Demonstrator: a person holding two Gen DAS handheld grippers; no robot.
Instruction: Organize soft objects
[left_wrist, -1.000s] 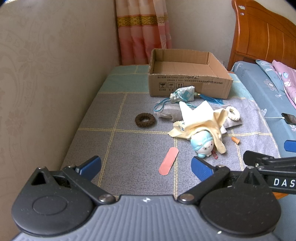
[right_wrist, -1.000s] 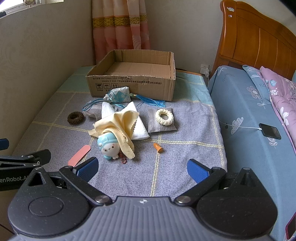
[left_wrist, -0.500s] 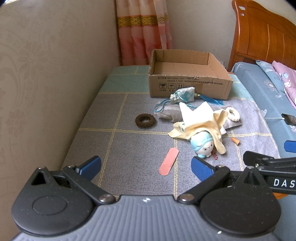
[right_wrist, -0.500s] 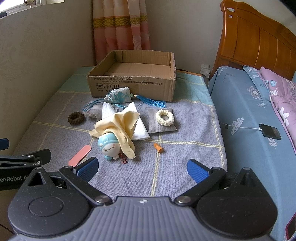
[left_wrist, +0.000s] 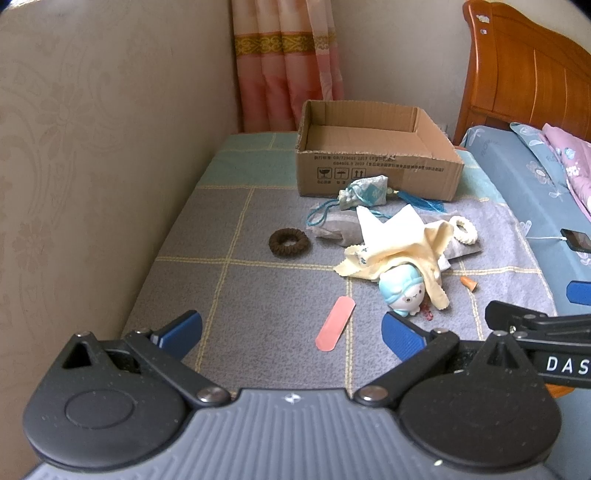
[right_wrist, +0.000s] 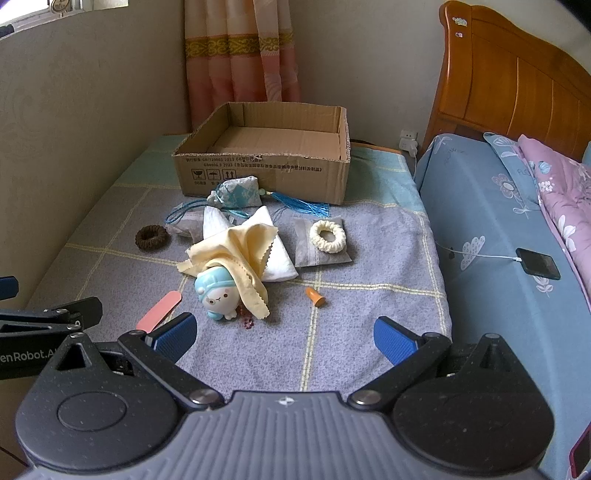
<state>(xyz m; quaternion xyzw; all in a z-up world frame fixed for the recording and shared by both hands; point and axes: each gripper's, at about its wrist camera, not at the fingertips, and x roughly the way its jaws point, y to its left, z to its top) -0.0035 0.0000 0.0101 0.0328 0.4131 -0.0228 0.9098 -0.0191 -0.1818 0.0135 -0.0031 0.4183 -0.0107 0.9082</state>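
Grey checked cloth covers the surface (right_wrist: 369, 332) beside a wall and a blue bed (right_wrist: 498, 229) with a wooden headboard (right_wrist: 517, 85). At the far end stands an open cardboard box (right_wrist: 266, 173) in front of a pink curtain (right_wrist: 240, 55). Just before the box lies a blue-and-white pouch (right_wrist: 236, 194) with a teal tassel (right_wrist: 303, 205). Nearer, a brown hair tie (right_wrist: 151, 237) lies alone on the left, and a white hair tie (right_wrist: 328, 236) rests on a small grey cushion (right_wrist: 314, 254) on the right. Between them a yellow cloth (right_wrist: 236, 254) drapes over a folded white cloth (right_wrist: 280, 262) and partly covers a small blue-capped plush toy (right_wrist: 218, 295). A pink nail file (left_wrist: 335, 323) lies near the toy, and a little orange cap (right_wrist: 315, 296) sits apart on the right. A phone (right_wrist: 537, 263) on a white cable lies on the bed.

The left gripper (left_wrist: 291, 332) and the right gripper (right_wrist: 284, 334) hover side by side over the near edge, jaws spread wide and grasping nothing.
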